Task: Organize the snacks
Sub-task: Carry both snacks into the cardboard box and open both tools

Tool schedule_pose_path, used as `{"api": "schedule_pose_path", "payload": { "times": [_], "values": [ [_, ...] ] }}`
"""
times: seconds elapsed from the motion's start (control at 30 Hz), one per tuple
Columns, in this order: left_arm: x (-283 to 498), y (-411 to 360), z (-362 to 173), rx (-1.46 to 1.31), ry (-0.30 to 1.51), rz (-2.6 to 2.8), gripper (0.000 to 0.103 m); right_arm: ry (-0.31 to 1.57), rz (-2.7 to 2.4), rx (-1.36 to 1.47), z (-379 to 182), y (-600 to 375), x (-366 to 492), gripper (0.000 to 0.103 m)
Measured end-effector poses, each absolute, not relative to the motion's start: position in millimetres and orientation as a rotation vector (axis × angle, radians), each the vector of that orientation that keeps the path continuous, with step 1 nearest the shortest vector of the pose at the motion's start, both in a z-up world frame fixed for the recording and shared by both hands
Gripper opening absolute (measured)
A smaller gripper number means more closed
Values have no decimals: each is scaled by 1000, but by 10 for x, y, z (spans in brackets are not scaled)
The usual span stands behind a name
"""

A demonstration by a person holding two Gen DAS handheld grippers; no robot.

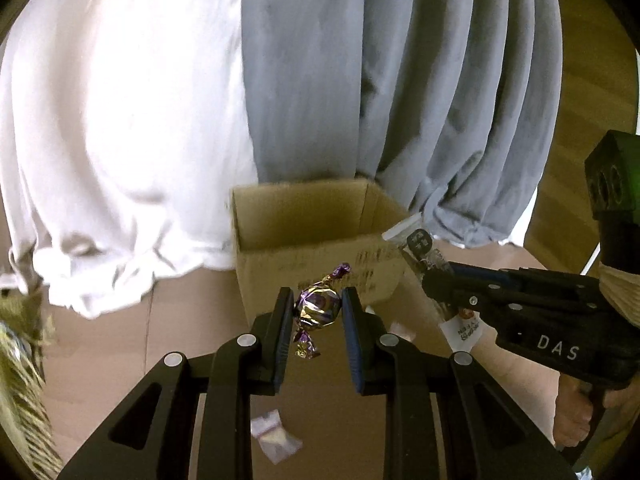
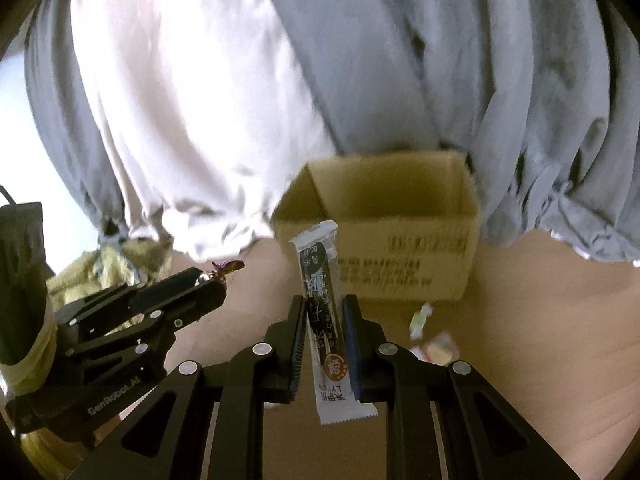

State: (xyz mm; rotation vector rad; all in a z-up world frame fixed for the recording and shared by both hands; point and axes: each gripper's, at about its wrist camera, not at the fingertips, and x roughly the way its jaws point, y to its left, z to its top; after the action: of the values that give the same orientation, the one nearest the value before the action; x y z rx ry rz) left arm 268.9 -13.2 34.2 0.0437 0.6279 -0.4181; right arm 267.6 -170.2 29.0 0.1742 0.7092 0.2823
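Observation:
My left gripper (image 1: 317, 312) is shut on a purple and gold foil candy (image 1: 317, 309), held just in front of an open cardboard box (image 1: 320, 248). My right gripper (image 2: 325, 320) is shut on a long snack bar in a black and white wrapper (image 2: 325, 304), held upright before the same box (image 2: 400, 240). In the left wrist view the right gripper (image 1: 434, 280) comes in from the right with the bar's end (image 1: 416, 242) near the box's right corner. In the right wrist view the left gripper (image 2: 212, 280) shows at the left with the candy's twist (image 2: 228, 267) sticking out.
The box stands on a brown table (image 1: 180, 320). Small wrapped snacks lie on it: a clear packet (image 1: 276, 436) below my left fingers and others (image 2: 436, 344) right of my right fingers. White and grey curtains (image 1: 280, 80) hang behind the box. A yellow patterned bag (image 2: 116, 268) lies at the left.

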Motion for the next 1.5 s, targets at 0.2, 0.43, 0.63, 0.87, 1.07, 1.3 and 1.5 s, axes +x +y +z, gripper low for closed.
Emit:
{"api": "schedule_pose_path", "payload": {
  "times": [0.2, 0.43, 0.63, 0.87, 1.07, 1.3, 1.5],
  "values": [
    [2841, -204, 628, 52, 547, -424, 25, 629, 256, 181, 592, -1824, 2810, 20],
    [3051, -235, 838, 47, 499, -414, 25, 571, 250, 168, 824, -1858, 2969, 20],
    [3301, -272, 904, 50, 493, -399, 25, 571, 252, 193, 882, -1932, 3220, 20],
    [3717, -361, 846, 34, 545, -404, 25, 620, 242, 222, 829, -2032, 3658, 20],
    [4058, -428, 676, 22, 606, -411, 25, 678, 241, 226, 693, -2070, 3986, 20],
    [4366, -505, 414, 27, 669, -391, 25, 731, 209, 264, 464, -2176, 4283, 20],
    [4402, -490, 371, 4, 668, -358, 50, 743, 166, 211, 362, -2162, 4430, 27]
  ]
}}
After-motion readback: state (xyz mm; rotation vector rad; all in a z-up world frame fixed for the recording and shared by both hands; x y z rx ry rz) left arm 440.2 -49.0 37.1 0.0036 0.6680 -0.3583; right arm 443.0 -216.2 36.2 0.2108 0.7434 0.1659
